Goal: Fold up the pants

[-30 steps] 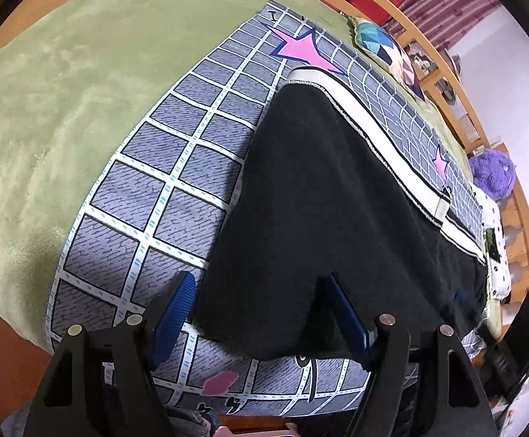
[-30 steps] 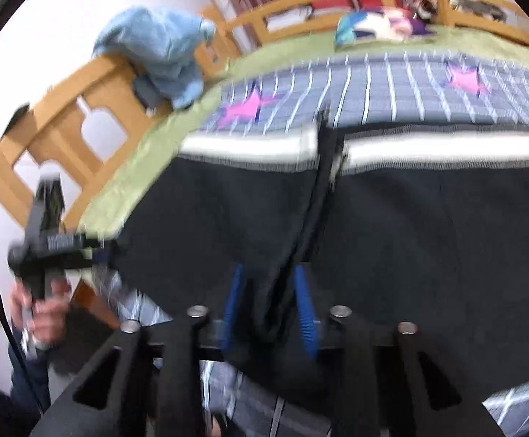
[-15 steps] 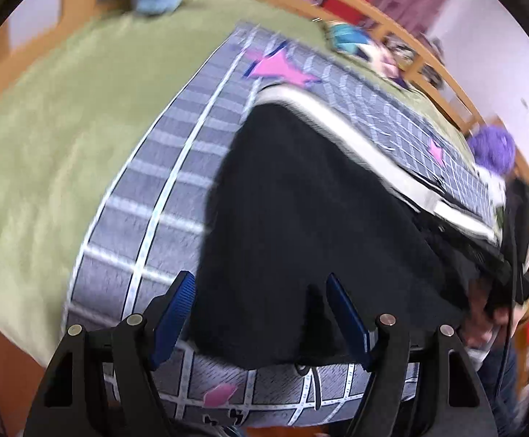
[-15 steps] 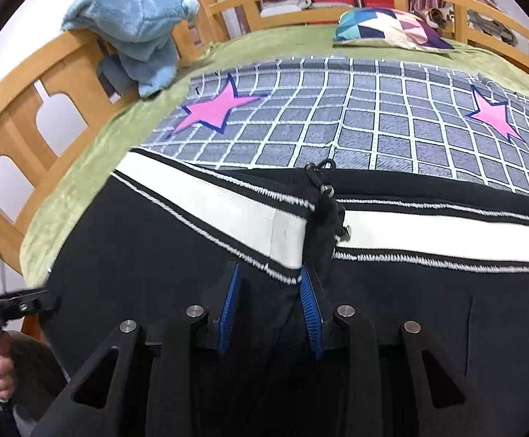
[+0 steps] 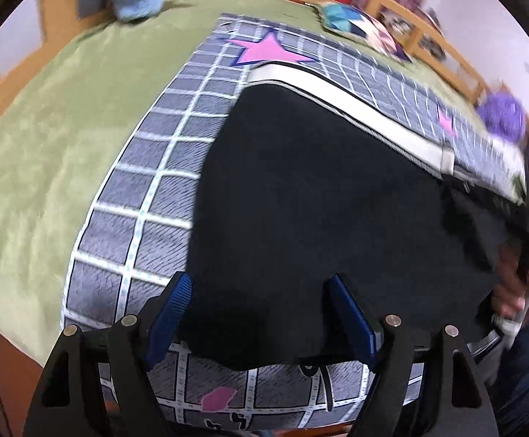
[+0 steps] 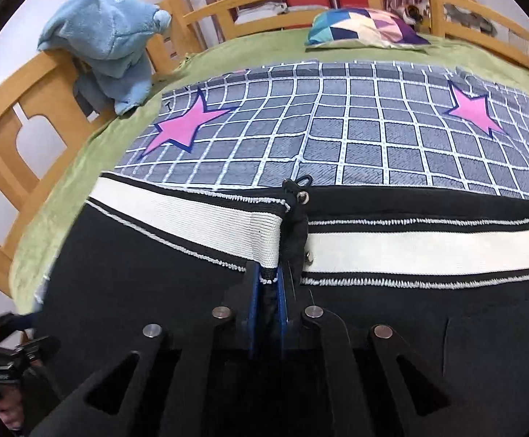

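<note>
Left wrist view: the left gripper (image 5: pixel 261 313) hangs over the near hem of the black pants (image 5: pixel 322 200), which lie flat on a grey checked blanket (image 5: pixel 148 189) with pink stars, spread on the green-covered bed (image 5: pixel 46 138). Its jaws stand wide and are opening; the blue pads (image 5: pixel 171 309) sit apart on either side of the dark cloth edge and do not press on it. The white waistband (image 5: pixel 366 116) runs along the far edge of the pants. At the right rim a hand (image 5: pixel 519 284) grips the other tool by the bunched black cloth; that part is blurred.

Right wrist view: the right gripper (image 6: pixel 268 284) has its jaws pressed nearly together, pinching the pants (image 6: pixel 155 273) at the waistband (image 6: pixel 199 225), just where the white band meets the black fly with its snaps. The band stretches left and right from the pinch, lying over the checked blanket (image 6: pixel 355 138). A blue plush toy (image 6: pixel 108 43) is draped on the wooden bed rail (image 6: pixel 10 116) at the left, and a patchwork pillow (image 6: pixel 366 29) lies at the far side of the bed (image 6: pixel 264 51).
</note>
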Action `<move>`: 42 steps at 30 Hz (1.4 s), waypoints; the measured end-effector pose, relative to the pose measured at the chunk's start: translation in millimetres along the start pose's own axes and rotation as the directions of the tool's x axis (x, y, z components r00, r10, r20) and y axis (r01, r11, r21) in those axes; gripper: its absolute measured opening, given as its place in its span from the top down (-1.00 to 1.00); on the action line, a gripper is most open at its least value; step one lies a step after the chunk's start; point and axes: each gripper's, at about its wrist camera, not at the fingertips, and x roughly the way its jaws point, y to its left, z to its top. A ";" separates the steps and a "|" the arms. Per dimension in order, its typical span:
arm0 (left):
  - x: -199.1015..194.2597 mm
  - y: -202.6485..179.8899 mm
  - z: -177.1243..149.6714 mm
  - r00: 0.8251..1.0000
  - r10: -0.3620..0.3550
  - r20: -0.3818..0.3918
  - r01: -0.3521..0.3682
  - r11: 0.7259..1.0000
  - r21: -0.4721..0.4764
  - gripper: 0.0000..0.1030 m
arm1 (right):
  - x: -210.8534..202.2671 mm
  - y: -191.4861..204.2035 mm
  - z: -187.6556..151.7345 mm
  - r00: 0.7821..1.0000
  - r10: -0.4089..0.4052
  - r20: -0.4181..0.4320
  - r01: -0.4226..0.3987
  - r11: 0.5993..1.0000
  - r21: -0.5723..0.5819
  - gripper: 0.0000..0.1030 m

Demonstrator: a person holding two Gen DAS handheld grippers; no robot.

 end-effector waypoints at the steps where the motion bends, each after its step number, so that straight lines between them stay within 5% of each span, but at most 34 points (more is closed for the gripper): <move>1: 0.4 10.3 -0.2 0.999 -0.034 -0.008 0.034 0.998 -0.054 -0.49 | -8.5 -2.5 -1.1 1.000 0.023 -0.005 -0.023 0.999 0.029 0.76; 6: 8.3 36.4 -5.6 0.987 -0.156 -0.024 0.148 0.968 -0.204 -0.29 | -56.5 16.5 -36.3 0.993 0.109 0.047 -0.108 0.994 -0.024 0.51; 10: 12.4 25.2 -5.6 0.997 -0.076 -0.024 0.071 0.984 -0.166 -0.06 | -46.6 36.5 -82.6 0.998 0.062 -0.027 -0.065 0.986 -0.155 0.48; 13: 8.6 15.5 -3.2 0.999 -0.038 -0.008 0.037 0.990 -0.140 0.23 | -32.5 30.6 -97.7 0.998 0.063 -0.027 -0.065 0.992 -0.106 0.33; 15: 4.8 14.1 -1.1 1.000 -0.023 -0.006 0.022 0.990 -0.137 0.20 | -32.6 27.0 -95.8 0.996 0.080 -0.028 -0.082 0.994 -0.072 0.33; 18: 5.7 24.0 -3.0 1.000 0.000 -0.030 -0.007 0.979 -0.202 -0.16 | -35.7 25.2 -98.8 0.996 0.086 -0.025 -0.089 0.992 -0.094 0.33; 23: -4.1 39.7 -32.8 0.993 -0.118 -0.013 0.109 0.950 -0.292 -0.27 | -39.1 17.9 -101.2 0.991 0.129 -0.023 -0.130 0.990 -0.051 0.33; 28: -10.6 45.2 -62.0 0.971 -0.231 0.065 0.238 0.898 -0.370 -0.26 | -38.5 22.8 -100.0 0.993 0.119 -0.020 -0.120 0.991 -0.067 0.33; 33: -10.5 36.9 -58.4 0.956 -0.260 0.137 0.294 0.873 -0.389 -0.11 | -37.8 20.7 -99.3 0.991 0.132 -0.020 -0.133 0.989 -0.056 0.33; 38: -17.5 35.2 -46.4 0.969 -0.188 0.163 0.236 0.902 -0.362 -0.02 | -37.7 20.0 -99.9 0.991 0.130 -0.015 -0.130 0.990 -0.056 0.32; 42: -9.8 51.4 -42.7 0.945 -0.261 0.198 0.324 0.831 -0.451 0.05 | -36.8 21.3 -100.3 0.993 0.121 -0.011 -0.122 0.991 -0.057 0.31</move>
